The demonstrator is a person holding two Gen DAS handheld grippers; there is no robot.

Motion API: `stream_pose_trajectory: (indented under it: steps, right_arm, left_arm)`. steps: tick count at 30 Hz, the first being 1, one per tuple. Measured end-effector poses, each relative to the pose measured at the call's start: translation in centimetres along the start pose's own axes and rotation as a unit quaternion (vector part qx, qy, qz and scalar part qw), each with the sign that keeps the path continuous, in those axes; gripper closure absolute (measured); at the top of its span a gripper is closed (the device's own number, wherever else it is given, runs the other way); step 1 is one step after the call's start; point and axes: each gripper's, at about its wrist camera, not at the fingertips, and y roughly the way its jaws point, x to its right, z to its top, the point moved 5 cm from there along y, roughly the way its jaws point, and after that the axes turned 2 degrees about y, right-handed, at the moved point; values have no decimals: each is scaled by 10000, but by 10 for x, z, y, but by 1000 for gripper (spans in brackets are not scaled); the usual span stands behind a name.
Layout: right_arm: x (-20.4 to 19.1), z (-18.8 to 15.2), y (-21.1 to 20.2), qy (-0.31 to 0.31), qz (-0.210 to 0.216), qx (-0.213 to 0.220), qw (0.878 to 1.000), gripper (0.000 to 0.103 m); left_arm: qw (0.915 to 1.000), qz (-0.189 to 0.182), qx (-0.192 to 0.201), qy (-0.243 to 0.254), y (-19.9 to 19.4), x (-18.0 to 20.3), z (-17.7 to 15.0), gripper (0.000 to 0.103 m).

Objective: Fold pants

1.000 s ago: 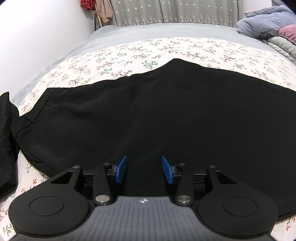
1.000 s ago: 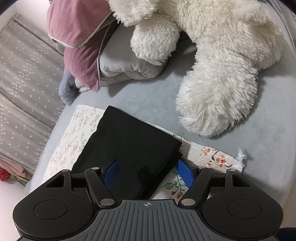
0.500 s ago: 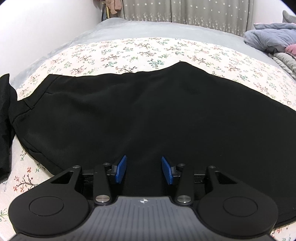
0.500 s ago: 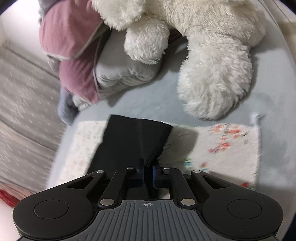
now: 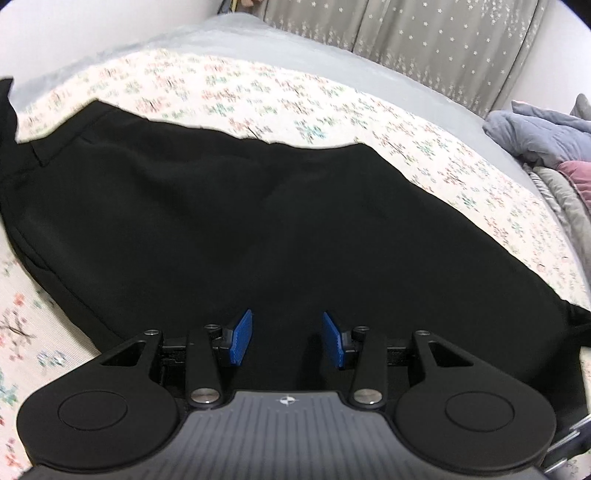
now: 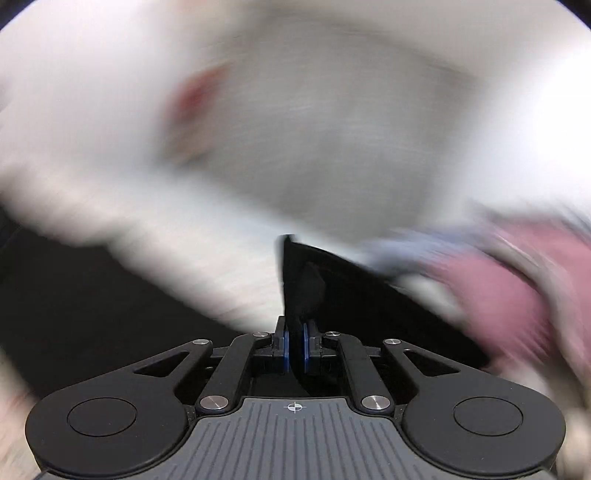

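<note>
Black pants (image 5: 258, 229) lie spread flat over a floral sheet (image 5: 295, 99) on the bed, filling most of the left wrist view. My left gripper (image 5: 287, 338) hovers over the near part of the pants with its blue pads apart and nothing between them. In the right wrist view my right gripper (image 6: 294, 345) is shut on a lifted end of the black pants (image 6: 332, 288), which rises from between the pads. That view is heavily blurred by motion.
A grey starred curtain (image 5: 424, 40) hangs behind the bed. Grey-blue and pink bedding (image 5: 546, 147) is piled at the right edge. A white wall (image 5: 74, 33) borders the bed on the left. Blurred pink bedding (image 6: 517, 288) shows at the right.
My right gripper closed on the end of the pants leg and swung it up and away from the plush toy; its view is now blurred. The left view rolled, tilting the bed.
</note>
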Motion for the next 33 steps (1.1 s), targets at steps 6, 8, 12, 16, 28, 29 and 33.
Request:
stream_pose_trajectory:
  steps: [6, 8, 12, 16, 28, 29, 33]
  right_arm:
    - [-111, -28, 8, -2196, 716, -371, 9723, 93]
    - [-91, -18, 13, -1334, 1062, -624, 9834, 93]
    - [-76, -16, 16, -811, 1150, -776, 9870, 91]
    - [-92, -13, 2, -1098, 1130, -668, 9852, 84]
    - [63, -6, 28, 3942, 1961, -1544, 8845, 23]
    - [79, -19, 39, 4435, 1811, -1716, 8608, 23]
    - [115, -57, 78, 5798, 1605, -2106, 7705, 21]
  left_arm:
    - [9998, -213, -37, -30, 2, 5, 0, 44]
    - [9995, -296, -53, -93, 3, 8, 1, 43]
    - [9984, -527, -91, -165, 3, 17, 2, 43]
    - [9977, -675, -78, -38, 2, 31, -1, 43]
    - [9897, -1188, -179, 783, 6, 75, -18, 40]
    - [9884, -1258, -212, 828, 7, 78, -19, 39]
    - [9842, -1458, -289, 957, 9, 88, -23, 37]
